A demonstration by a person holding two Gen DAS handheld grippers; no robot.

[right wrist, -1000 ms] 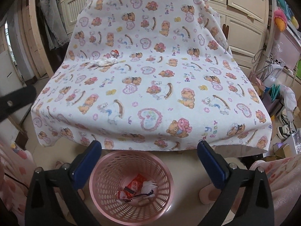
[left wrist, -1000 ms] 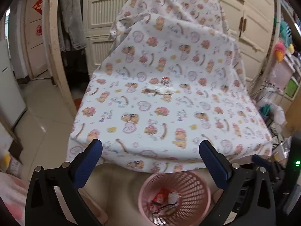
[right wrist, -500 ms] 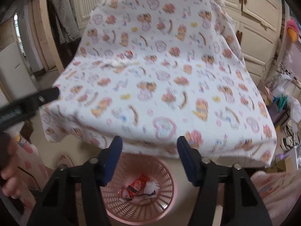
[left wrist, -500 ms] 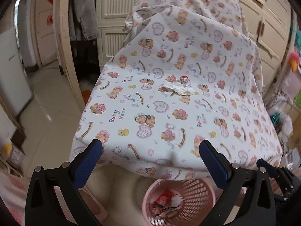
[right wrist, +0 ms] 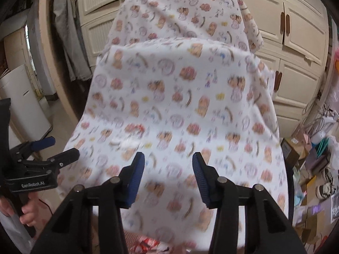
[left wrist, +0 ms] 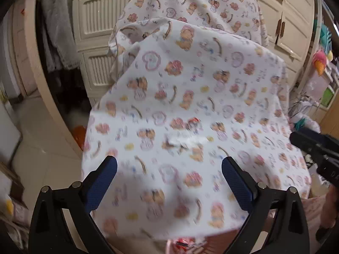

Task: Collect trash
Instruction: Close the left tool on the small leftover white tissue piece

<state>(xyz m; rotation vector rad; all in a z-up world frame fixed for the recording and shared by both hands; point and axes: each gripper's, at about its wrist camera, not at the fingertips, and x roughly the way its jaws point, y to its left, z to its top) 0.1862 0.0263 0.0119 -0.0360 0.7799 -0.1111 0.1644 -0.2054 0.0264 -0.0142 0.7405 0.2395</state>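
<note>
A crumpled white tissue (left wrist: pixel 182 141) with a small red scrap (left wrist: pixel 193 121) behind it lies on the table under the bear-print cloth (left wrist: pixel 211 80). My left gripper (left wrist: pixel 169 182) hovers short of it, open wide and empty. The right wrist view shows the same tissue (right wrist: pixel 125 144) left of and beyond my right gripper (right wrist: pixel 168 180). Its jaws are closing with nothing between them. The pink basket (left wrist: pixel 169 246) with a red wrapper (right wrist: pixel 148 243) peeks out under the cloth's front edge. The picture is blurred by motion.
Cream cupboards (right wrist: pixel 296 42) stand behind the table, and clothes (left wrist: pixel 57 31) hang at the left. Boxes, shoes and clutter (right wrist: pixel 313 165) crowd the floor on the right. A white appliance (right wrist: pixel 23 99) stands at the left. A hand (right wrist: pixel 29 213) holds the left gripper's handle.
Both grippers have risen and moved forward over the table, so the basket has dropped to the bottom edge. The right jaws have narrowed from wide open. The left jaws stay wide.
</note>
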